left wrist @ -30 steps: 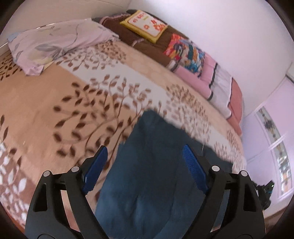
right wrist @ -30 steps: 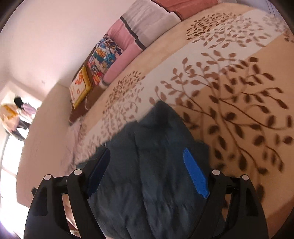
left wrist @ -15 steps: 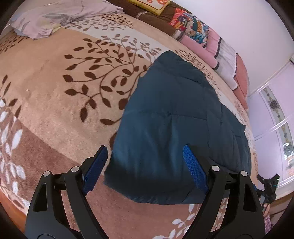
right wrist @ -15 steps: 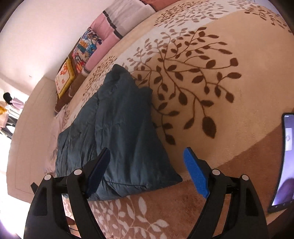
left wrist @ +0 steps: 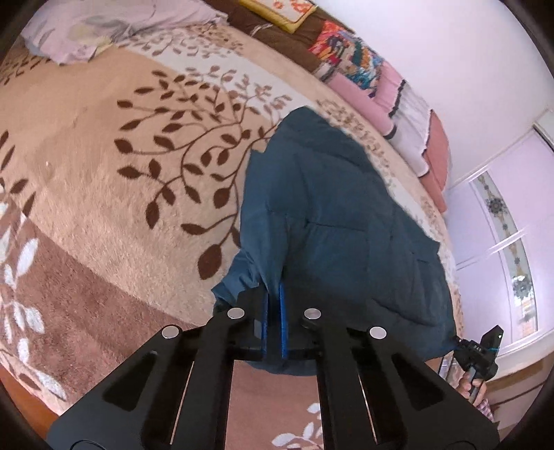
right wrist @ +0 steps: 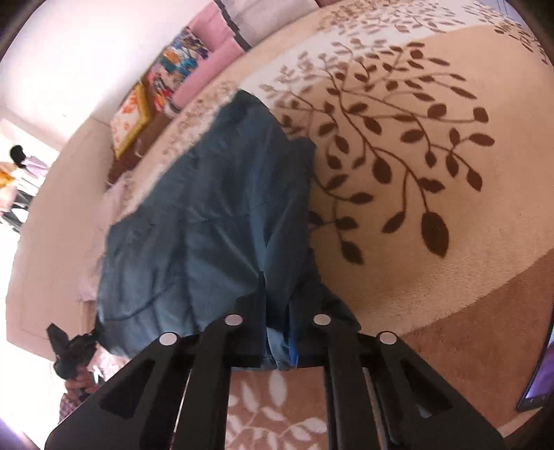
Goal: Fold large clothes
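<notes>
A dark teal padded garment [left wrist: 339, 221] lies folded lengthwise on the leaf-patterned bed cover [left wrist: 104, 173]. My left gripper [left wrist: 273, 294] is shut on the garment's near left corner, pinching cloth between its blue pads. The garment also shows in the right wrist view [right wrist: 214, 221], where my right gripper [right wrist: 277, 311] is shut on its near right corner. Each gripper appears small in the other's view, the right gripper [left wrist: 481, 349] and the left gripper [right wrist: 69, 349] at the garment's opposite near corners.
Stacked pillows and folded blankets [left wrist: 381, 86] line the far edge of the bed by the wall. A lilac pillow [left wrist: 104, 27] lies at the far left. A phone [right wrist: 540, 374] rests on the cover at my right. The bed's near edge is just below the grippers.
Both grippers were open above the garment; they have come down to its near edge and closed on the two near corners.
</notes>
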Demonstrator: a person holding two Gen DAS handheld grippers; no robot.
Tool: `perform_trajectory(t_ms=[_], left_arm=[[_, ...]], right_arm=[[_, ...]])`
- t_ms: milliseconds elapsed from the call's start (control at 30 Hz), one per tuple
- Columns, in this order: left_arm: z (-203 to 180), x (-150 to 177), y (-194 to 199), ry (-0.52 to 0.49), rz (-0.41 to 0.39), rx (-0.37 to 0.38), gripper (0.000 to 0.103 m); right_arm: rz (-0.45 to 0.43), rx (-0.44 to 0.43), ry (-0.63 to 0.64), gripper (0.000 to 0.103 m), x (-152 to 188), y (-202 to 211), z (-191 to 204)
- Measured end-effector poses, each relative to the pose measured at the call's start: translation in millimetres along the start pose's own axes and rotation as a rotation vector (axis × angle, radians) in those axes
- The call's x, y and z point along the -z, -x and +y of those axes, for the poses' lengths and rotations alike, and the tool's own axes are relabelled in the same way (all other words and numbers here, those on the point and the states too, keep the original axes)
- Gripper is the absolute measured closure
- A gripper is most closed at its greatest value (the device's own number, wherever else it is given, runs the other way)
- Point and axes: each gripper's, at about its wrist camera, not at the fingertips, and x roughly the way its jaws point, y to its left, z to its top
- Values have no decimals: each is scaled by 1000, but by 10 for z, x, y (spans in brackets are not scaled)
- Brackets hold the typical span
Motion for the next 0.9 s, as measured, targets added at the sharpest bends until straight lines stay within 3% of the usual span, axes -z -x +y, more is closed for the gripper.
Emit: perform_trajectory(t_ms=[100,233,367,567,667,700,733,800,900], left_arm=[[-26,68,202,-14,-16,28,99],[89,262,322,-23,2,11,98],[230,355,163,-8,35,-29,98],[138,277,-21,-28,43,-101,95],[156,271,33,-2,47,-138,78],[172,269,95,13,28,-148,64],[180,271,157,23,8,-155,50],[166,247,375,30,-73,-160,45],[8,169,550,-14,-122,-134,45]], right_arm=[[-9,-26,20,94,51,160,63],[2,-16,47,94,234,277,77],[39,23,48,94,383,154,-49],[44,91,68,94,385,0,-32],[45,137,61,76,397,35,-18],[34,162,53,58,393,84,-20],[12,182,49,47,405,163,-19],[-81,193,65,45,408,397,8],[-171,201,136,45,377,633,165]])
